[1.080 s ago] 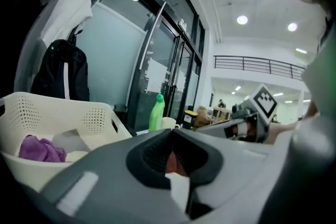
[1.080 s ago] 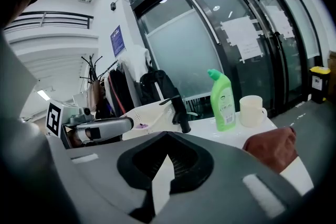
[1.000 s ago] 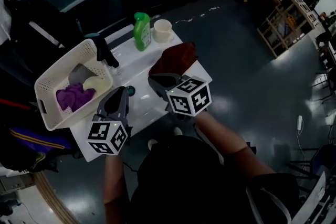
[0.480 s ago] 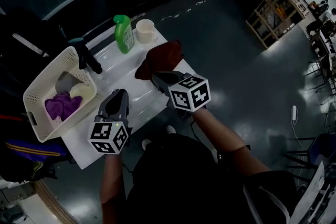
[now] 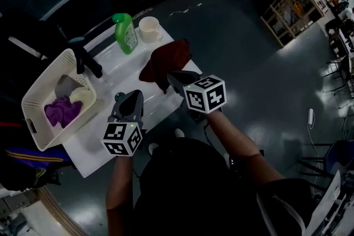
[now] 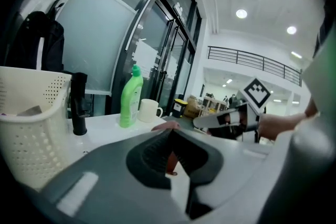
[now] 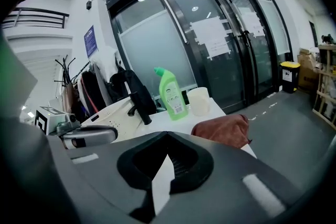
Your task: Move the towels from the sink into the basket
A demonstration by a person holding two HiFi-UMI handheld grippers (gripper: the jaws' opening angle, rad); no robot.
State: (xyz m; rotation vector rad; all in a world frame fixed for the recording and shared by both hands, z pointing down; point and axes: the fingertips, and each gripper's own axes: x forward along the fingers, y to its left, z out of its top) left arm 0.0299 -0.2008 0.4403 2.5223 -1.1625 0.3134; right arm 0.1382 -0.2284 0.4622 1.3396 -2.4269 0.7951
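while my left gripper (image 5: 130, 98) and right gripper (image 5: 172, 77) hang with fingers pressed together, empty, the brown towel (image 5: 164, 60) lies just beyond my right.

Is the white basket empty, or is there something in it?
Not empty. The basket holds a purple towel and a pale cloth, plain in the head view.

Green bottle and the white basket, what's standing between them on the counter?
A black faucet stands between the green bottle and the white basket. The head view shows it plainly, and the left gripper view confirms it.
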